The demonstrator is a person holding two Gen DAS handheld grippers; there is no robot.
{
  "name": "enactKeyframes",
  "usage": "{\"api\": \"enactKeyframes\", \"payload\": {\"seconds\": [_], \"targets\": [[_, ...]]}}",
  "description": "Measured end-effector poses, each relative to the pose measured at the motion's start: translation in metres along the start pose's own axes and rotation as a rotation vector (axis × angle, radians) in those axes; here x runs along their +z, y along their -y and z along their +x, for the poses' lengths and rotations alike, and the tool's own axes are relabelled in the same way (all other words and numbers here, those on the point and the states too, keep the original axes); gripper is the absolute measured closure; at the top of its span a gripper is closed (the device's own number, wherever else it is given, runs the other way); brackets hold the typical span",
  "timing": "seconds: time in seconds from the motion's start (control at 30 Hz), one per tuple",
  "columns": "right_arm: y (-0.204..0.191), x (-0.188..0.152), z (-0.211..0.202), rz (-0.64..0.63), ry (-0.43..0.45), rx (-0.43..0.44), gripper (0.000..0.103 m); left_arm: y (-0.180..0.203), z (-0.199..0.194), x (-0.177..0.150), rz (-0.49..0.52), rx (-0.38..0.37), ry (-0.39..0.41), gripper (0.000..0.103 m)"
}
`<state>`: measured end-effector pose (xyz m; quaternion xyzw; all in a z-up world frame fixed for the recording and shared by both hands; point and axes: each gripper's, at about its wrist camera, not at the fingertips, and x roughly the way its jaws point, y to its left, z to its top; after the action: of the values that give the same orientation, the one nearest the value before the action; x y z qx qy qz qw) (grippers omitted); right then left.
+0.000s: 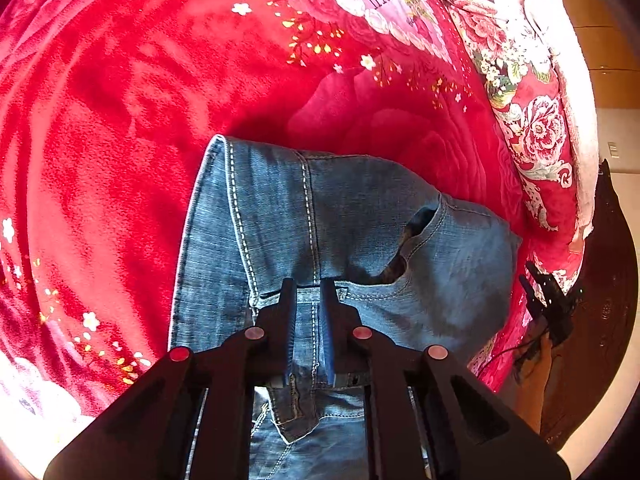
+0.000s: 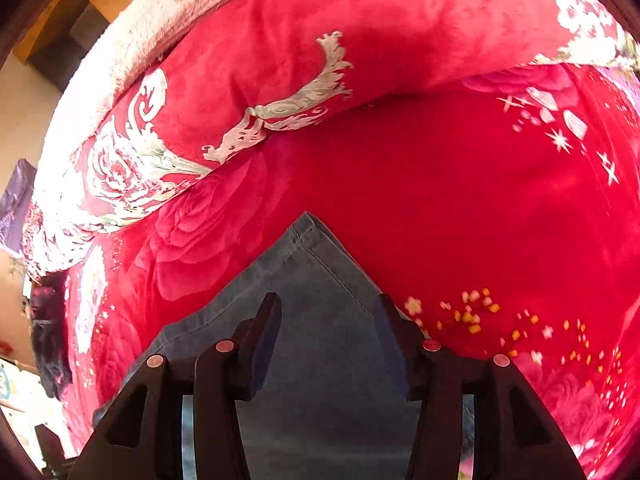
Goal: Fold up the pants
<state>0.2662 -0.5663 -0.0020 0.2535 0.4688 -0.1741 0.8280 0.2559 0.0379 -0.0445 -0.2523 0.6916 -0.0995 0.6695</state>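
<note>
Pants (image 1: 320,220): blue jeans on red blanket (image 1: 120,120), frame centre, partly folded.
Left hand-held gripper (image 1: 308,292): pinching denim at the waistband.
Right hand-held gripper (image 2: 328,312): half open, empty, above a corner.
Left: further folding, smoothing.

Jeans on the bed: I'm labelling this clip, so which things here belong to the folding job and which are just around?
Part of the job:
- blue jeans
- left gripper, pinching the denim
- right gripper, jaws apart above the denim

Just around:
- red floral blanket
- its rolled pale-backed edge
</note>
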Motion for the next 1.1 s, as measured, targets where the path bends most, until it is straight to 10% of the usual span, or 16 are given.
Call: {"api": "enactKeyframes", "payload": {"seconds": [0.2,0.27,0.3,0.4,0.6,0.7,0.77,0.87,1.1], "targets": [[-0.025,0.021,0.047,-0.083,-0.050,-0.046,0.039,0.009,0.013,0.013,0.012,0.008,-0.021,0.088],[-0.037,0.019,0.054,-0.180,-0.056,-0.100,0.057,0.012,0.017,0.015,0.027,0.027,-0.018,0.087],[-0.042,0.019,0.054,-0.222,-0.043,-0.129,0.092,0.013,0.017,0.016,0.032,0.038,-0.011,0.087],[-0.034,0.024,0.046,-0.189,-0.008,-0.110,0.091,0.015,0.023,0.022,0.027,0.083,0.006,0.088],[-0.021,0.027,0.048,-0.073,-0.026,-0.106,0.083,0.009,0.004,0.025,-0.032,0.091,0.019,0.094],[-0.011,0.029,0.030,-0.023,0.019,0.000,0.057,-0.001,-0.033,0.022,-0.031,0.013,0.078,0.094],[-0.003,0.030,0.023,-0.015,0.024,0.014,0.039,-0.008,-0.049,0.028,-0.034,-0.017,0.108,0.087],[0.005,0.031,0.020,-0.004,0.013,-0.010,0.039,-0.018,-0.047,0.042,-0.098,-0.069,0.076,0.044],[0.007,0.030,0.032,0.006,-0.021,-0.013,0.039,-0.020,-0.013,0.058,-0.169,-0.041,0.016,0.044]]}}
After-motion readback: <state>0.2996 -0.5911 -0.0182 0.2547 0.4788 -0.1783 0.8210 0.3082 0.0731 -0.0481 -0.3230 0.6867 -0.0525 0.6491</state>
